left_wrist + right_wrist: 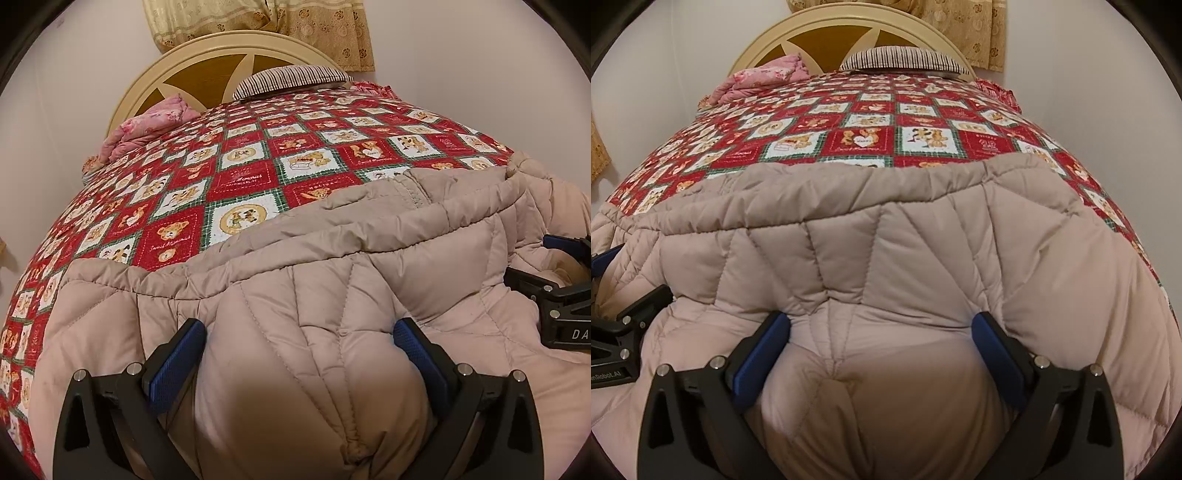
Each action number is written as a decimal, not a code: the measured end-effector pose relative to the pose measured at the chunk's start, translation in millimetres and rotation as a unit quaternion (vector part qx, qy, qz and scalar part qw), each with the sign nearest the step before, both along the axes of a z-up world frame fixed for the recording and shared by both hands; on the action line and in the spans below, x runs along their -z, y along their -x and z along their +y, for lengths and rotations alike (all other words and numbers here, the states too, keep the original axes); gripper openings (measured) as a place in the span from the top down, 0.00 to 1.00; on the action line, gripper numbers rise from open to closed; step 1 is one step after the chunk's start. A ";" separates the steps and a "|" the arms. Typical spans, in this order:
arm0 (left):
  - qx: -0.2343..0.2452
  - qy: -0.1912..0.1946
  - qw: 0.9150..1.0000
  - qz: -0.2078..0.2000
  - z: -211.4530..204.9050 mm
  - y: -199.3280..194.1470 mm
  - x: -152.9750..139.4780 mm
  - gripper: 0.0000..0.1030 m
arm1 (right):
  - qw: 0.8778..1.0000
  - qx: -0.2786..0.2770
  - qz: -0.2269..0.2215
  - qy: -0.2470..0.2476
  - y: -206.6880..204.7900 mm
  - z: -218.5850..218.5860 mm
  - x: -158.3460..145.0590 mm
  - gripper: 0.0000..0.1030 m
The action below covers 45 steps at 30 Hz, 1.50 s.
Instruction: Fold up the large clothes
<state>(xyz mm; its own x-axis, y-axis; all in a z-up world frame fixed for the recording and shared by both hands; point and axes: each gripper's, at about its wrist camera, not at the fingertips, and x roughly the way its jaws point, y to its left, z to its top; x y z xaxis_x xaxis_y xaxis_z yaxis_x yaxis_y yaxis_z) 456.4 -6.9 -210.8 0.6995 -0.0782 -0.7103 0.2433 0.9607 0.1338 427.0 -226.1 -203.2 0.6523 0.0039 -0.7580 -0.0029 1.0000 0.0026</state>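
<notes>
A large beige quilted puffer coat [332, 258] lies spread across the near half of the bed; it also fills the right wrist view [886, 251]. My left gripper [299, 336] is open, its blue-padded fingers [177, 362] pressed down into the coat with a bulge of fabric between them. My right gripper [881, 328] is open in the same way, fingers [997, 354] sunk into the padding. The right gripper shows at the right edge of the left wrist view [561, 288]. The left gripper shows at the left edge of the right wrist view [624, 332].
The bed has a red, white and green teddy-bear quilt [236, 177]. A striped pillow [291, 79] and a pink folded blanket [147, 125] lie by the cream headboard [207, 62]. A yellow curtain [295, 22] hangs behind. White walls flank the bed.
</notes>
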 end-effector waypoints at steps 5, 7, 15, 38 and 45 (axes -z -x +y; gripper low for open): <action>0.000 0.000 1.000 0.000 1.1 -0.1 0.2 0.01 | 1.000 0.003 0.000 0.009 0.4 2.3 -0.6 0.02; 0.000 -0.001 1.000 -0.001 0.2 0.3 -0.1 0.01 | 1.000 0.004 -0.001 0.010 0.7 2.3 -0.6 0.02; -0.001 -0.015 1.000 0.001 -1.4 0.0 -6.4 0.01 | 1.000 0.004 0.000 0.010 0.7 3.1 -0.5 0.02; -0.132 0.033 0.991 0.011 82.2 -27.0 -3.8 0.01 | 1.000 -0.002 -0.004 -0.008 5.8 -2.8 -8.5 0.02; -0.114 0.060 0.989 -0.068 53.7 19.0 -75.7 0.01 | 0.991 0.021 -0.108 -0.075 30.6 -53.3 -77.1 0.03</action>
<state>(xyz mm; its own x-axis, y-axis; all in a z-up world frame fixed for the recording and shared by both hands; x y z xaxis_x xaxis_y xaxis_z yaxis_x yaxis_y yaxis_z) 437.4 46.8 -135.1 0.7977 0.0136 -0.6029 0.0067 0.9995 0.0313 396.3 -279.4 -126.1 0.8014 0.0750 -0.5934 0.0221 0.9877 0.1546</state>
